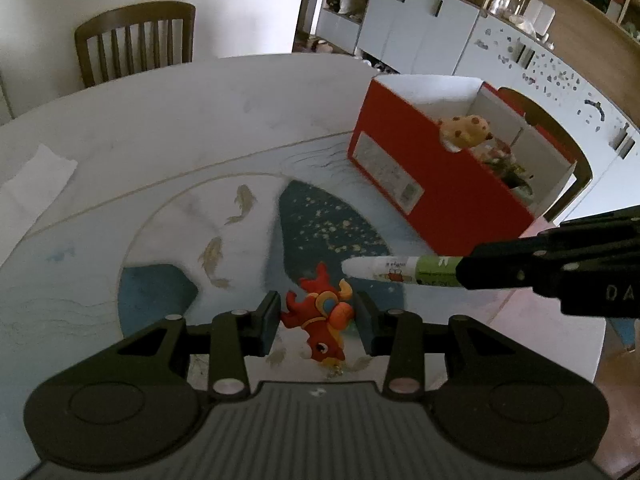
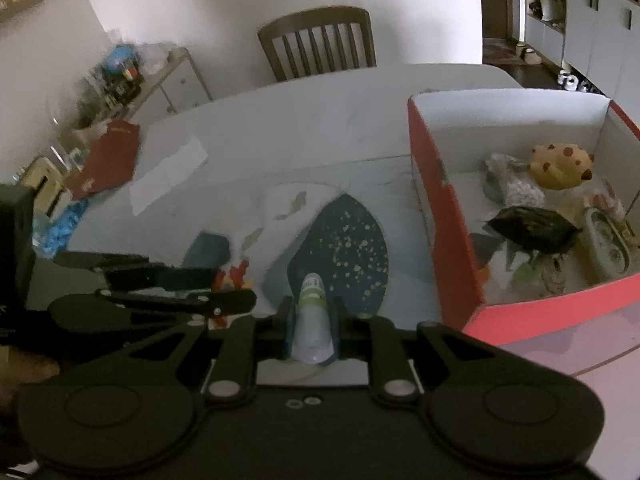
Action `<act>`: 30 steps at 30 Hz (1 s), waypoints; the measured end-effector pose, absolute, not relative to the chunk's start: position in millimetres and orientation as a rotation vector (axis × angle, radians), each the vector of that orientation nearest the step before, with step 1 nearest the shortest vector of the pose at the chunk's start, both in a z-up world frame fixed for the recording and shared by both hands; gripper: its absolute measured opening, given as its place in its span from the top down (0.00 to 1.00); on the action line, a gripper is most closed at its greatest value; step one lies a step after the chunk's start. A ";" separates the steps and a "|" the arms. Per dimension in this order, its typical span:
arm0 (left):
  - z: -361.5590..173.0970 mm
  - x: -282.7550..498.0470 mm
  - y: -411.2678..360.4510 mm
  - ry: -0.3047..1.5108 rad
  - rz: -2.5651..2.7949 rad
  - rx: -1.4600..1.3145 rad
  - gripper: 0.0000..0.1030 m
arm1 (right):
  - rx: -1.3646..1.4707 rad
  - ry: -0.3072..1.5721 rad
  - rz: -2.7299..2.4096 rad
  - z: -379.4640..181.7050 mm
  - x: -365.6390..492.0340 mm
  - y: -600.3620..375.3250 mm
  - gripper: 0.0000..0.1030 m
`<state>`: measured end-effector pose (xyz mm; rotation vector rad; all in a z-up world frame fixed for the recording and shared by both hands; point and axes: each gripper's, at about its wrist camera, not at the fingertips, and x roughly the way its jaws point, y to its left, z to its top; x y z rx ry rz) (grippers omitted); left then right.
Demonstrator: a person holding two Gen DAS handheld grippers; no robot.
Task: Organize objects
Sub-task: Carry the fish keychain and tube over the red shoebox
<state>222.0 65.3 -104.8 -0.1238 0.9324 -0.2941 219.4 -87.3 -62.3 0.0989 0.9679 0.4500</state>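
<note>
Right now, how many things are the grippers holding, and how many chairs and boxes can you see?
Held things: 2 (red toy in the left gripper, tube in the right gripper)
Chairs: 1 (chair)
Boxes: 1 (red box)
Total: 4

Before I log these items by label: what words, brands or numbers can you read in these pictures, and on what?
"DA": white letters on the right gripper body, cut off at the picture's edge.
Tube held by the right gripper: small print on its white and green label, too blurred to read.
Red box: white sticker with print and a code square, too small to read.
Fish toy in the left gripper: no text.
</note>
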 end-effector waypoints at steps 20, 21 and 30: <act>-31.3 234.1 -16.5 0.826 -0.336 -0.105 0.62 | 0.158 0.781 0.442 -6.9 223.0 -180.5 0.84; -29.6 236.3 -21.7 0.823 -0.336 -0.102 0.62 | 0.158 0.775 0.438 -6.4 223.8 -186.4 0.84; -19.0 257.6 -69.0 0.808 -0.350 -0.081 0.62 | 0.186 0.742 0.395 -5.9 233.7 -240.8 0.84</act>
